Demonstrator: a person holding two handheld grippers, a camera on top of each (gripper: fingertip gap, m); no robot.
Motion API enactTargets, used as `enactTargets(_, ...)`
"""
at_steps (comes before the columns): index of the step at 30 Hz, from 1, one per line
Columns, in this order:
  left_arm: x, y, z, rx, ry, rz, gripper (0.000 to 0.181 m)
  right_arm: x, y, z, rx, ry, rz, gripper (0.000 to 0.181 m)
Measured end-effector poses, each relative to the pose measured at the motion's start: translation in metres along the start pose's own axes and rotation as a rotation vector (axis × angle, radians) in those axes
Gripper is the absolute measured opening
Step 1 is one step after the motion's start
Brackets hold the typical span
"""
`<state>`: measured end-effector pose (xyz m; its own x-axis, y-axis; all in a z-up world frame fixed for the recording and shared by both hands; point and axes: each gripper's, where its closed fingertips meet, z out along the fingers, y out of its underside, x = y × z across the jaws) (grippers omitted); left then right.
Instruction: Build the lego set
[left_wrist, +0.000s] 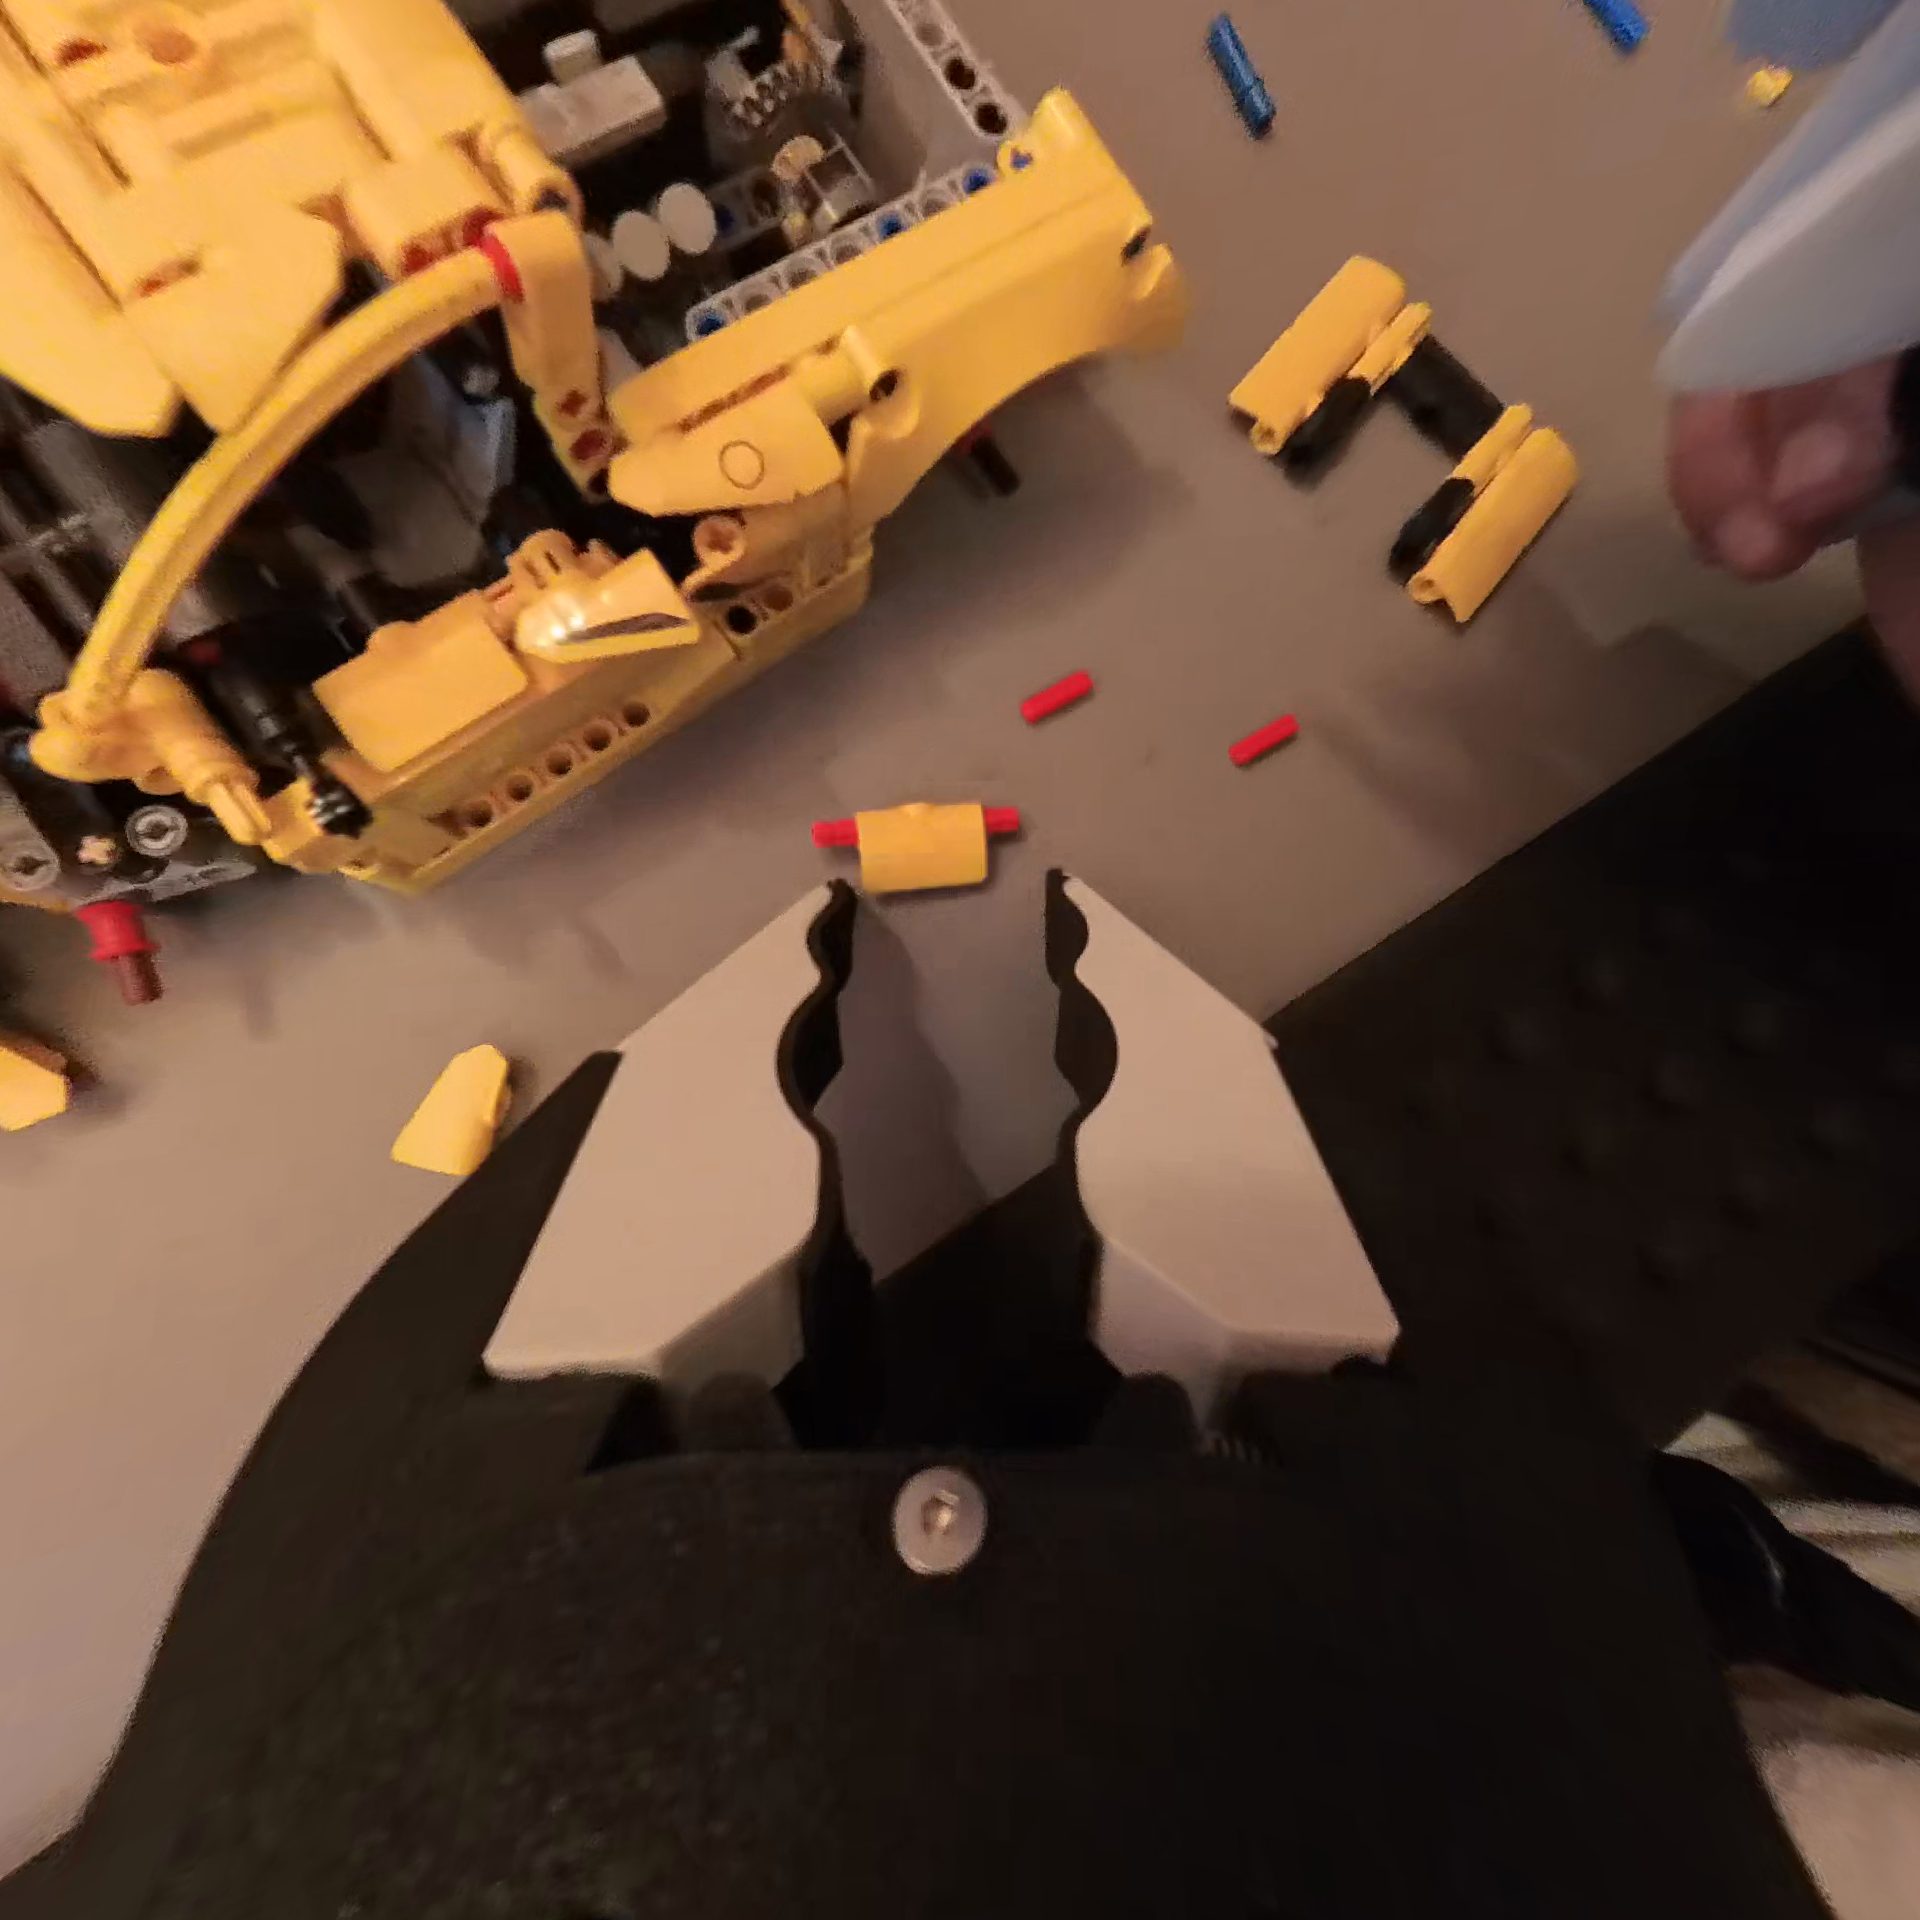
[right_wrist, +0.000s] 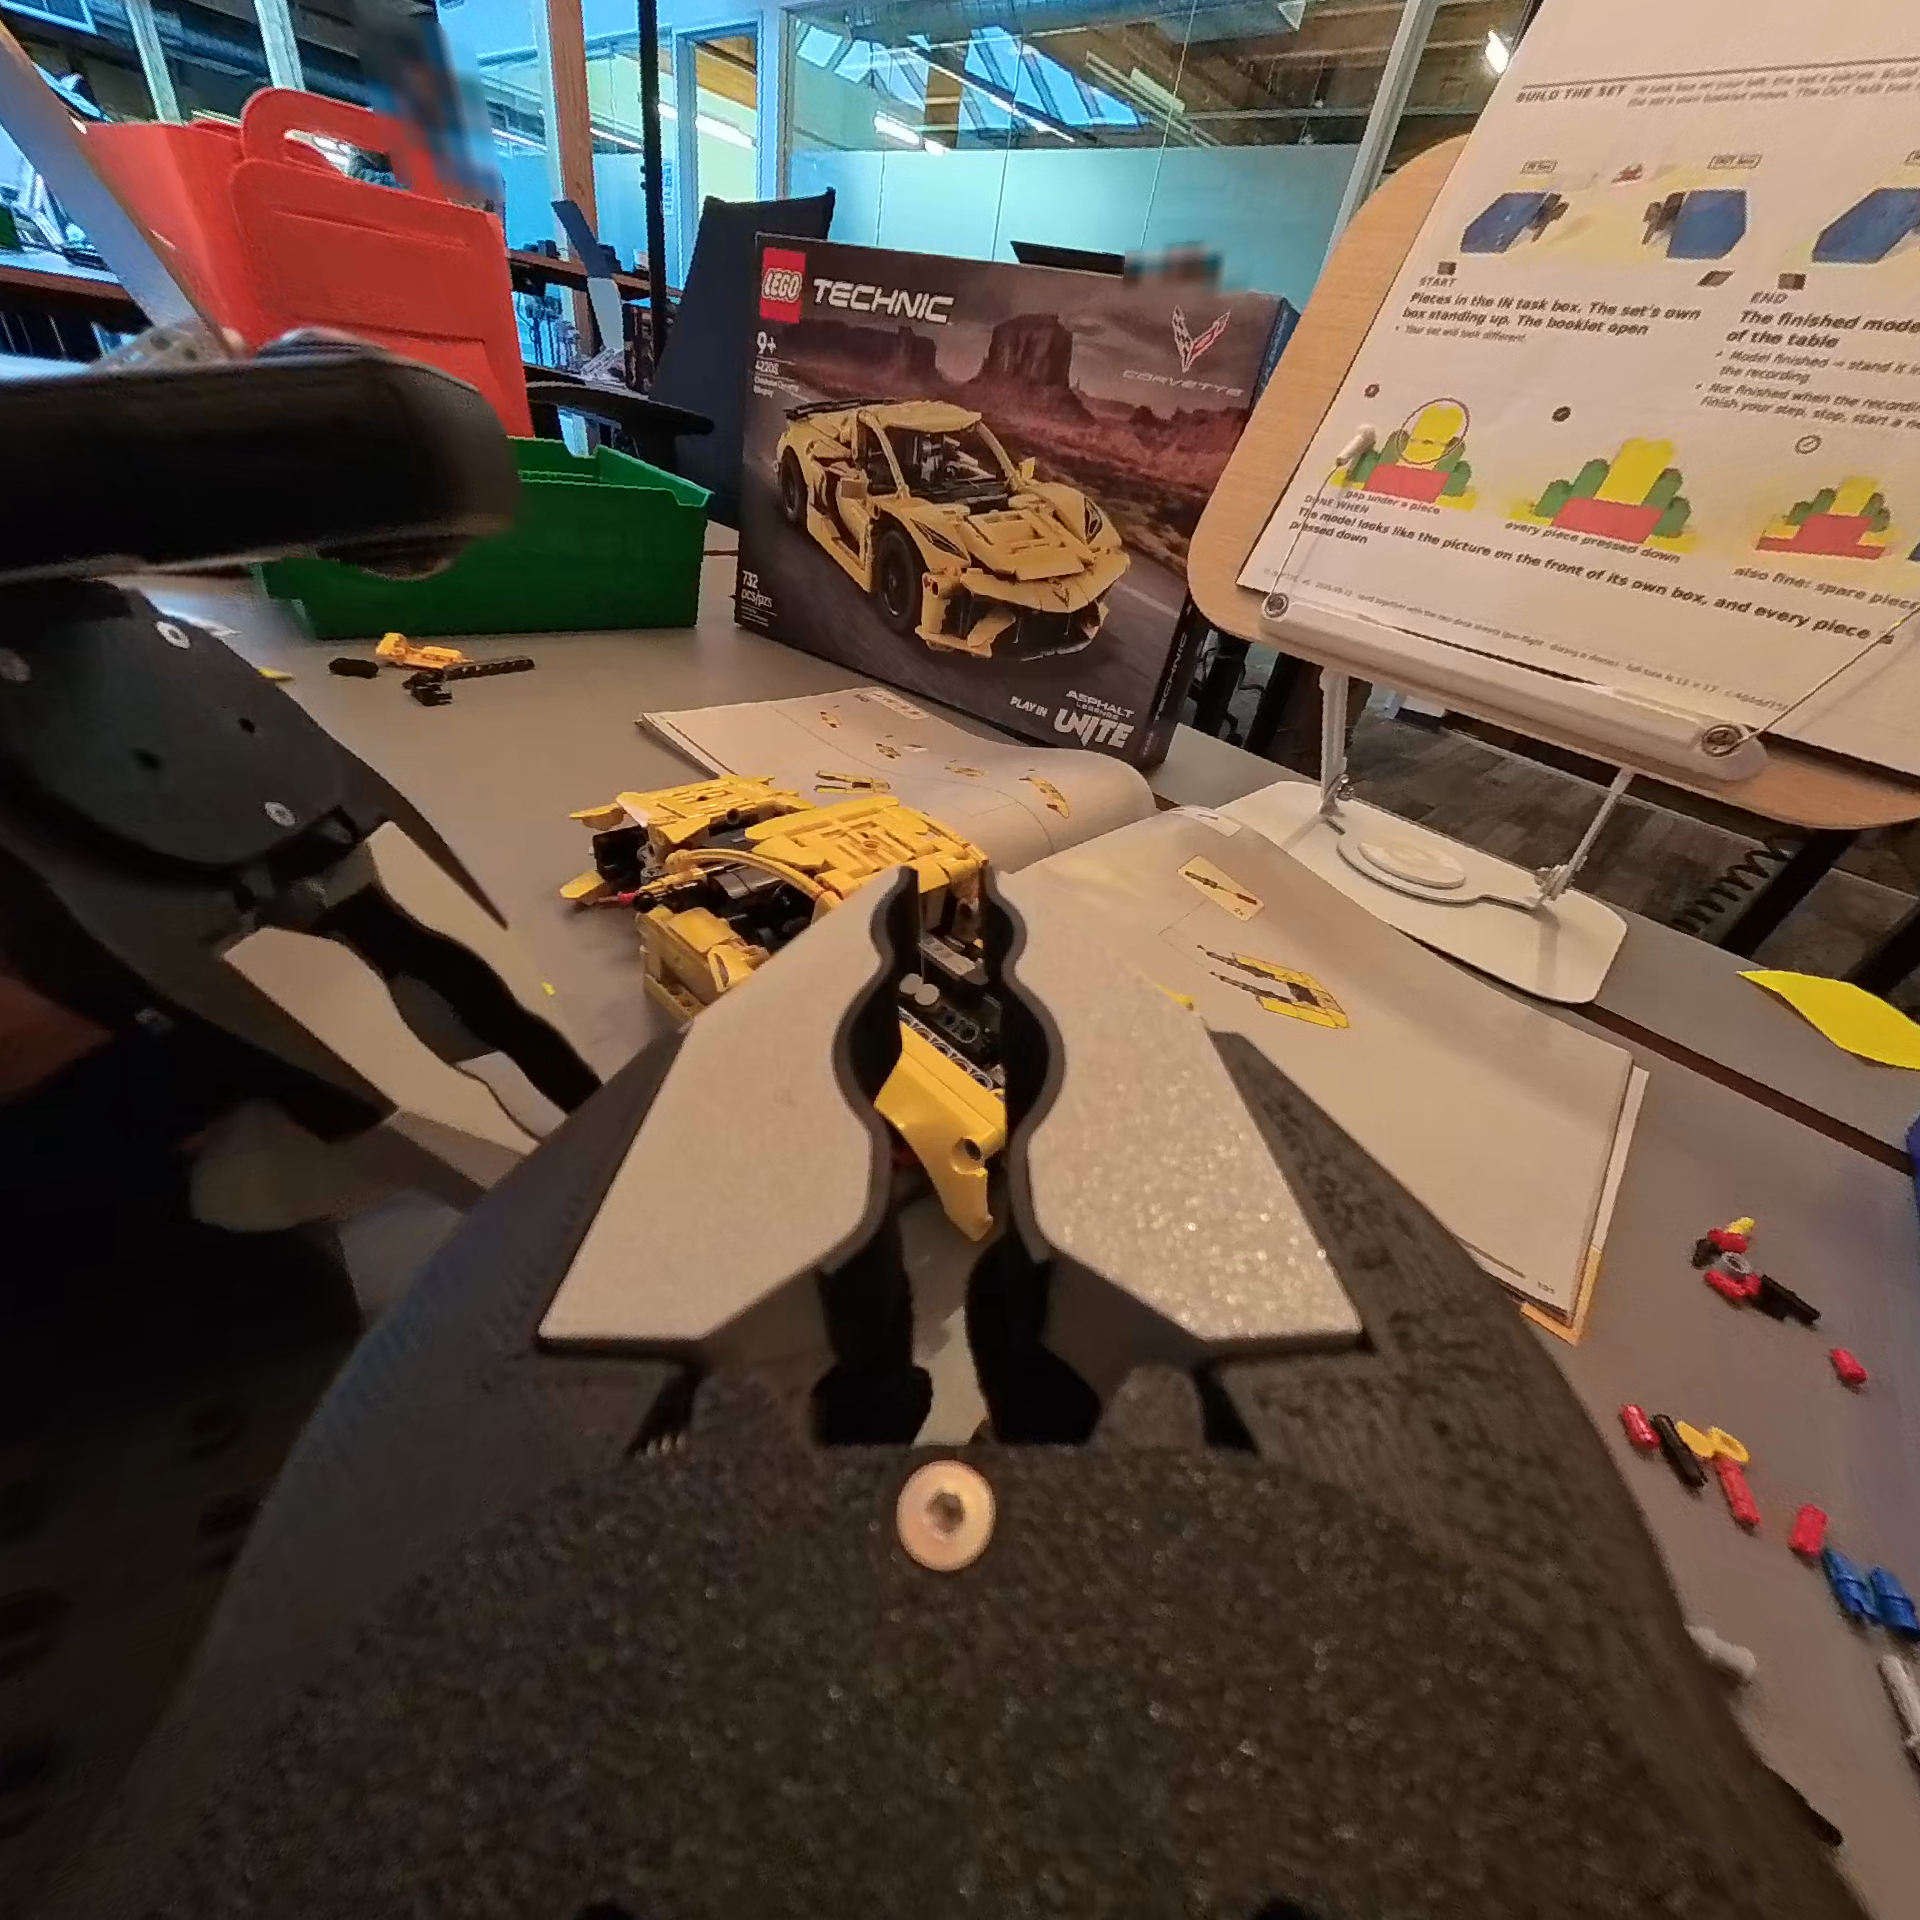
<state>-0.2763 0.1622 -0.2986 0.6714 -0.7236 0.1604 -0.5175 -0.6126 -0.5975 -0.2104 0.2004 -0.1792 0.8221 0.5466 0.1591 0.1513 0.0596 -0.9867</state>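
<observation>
Grey table (left_wrist: 1143, 582): yellow piece (left_wrist: 920, 847) lies crosswise.

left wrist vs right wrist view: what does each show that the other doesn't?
Left wrist only: the open left gripper just short of a small yellow piece with red pin ends, two loose red pins, and a yellow-and-black subassembly.

Right wrist only: the set's box, the open instruction booklet, a green bin, a sheet on a stand, and the right gripper, jaws slightly apart, nothing clearly held.

Both: the yellow car model on the grey table.
</observation>
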Motion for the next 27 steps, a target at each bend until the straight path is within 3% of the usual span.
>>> enactTargets(15,-0.001,-0.008,0.01,-0.003,-0.022,0.214,0.036,-0.001,0.0,-0.001,0.001,-0.005,0.008,0.011)
enactTargets(18,0.001,-0.008,0.01,0.006,-0.009,0.236,0.024,-0.001,0.0,0.0,-0.001,-0.006,0.009,0.011)
enactTargets(22,0.002,-0.006,0.009,0.005,-0.009,0.285,0.024,-0.002,0.002,0.0,-0.011,-0.008,0.003,0.011)
enactTargets(27,0.011,0.009,-0.004,-0.033,0.19,0.585,0.024,-0.007,0.002,0.001,-0.006,-0.041,0.019,0.011)
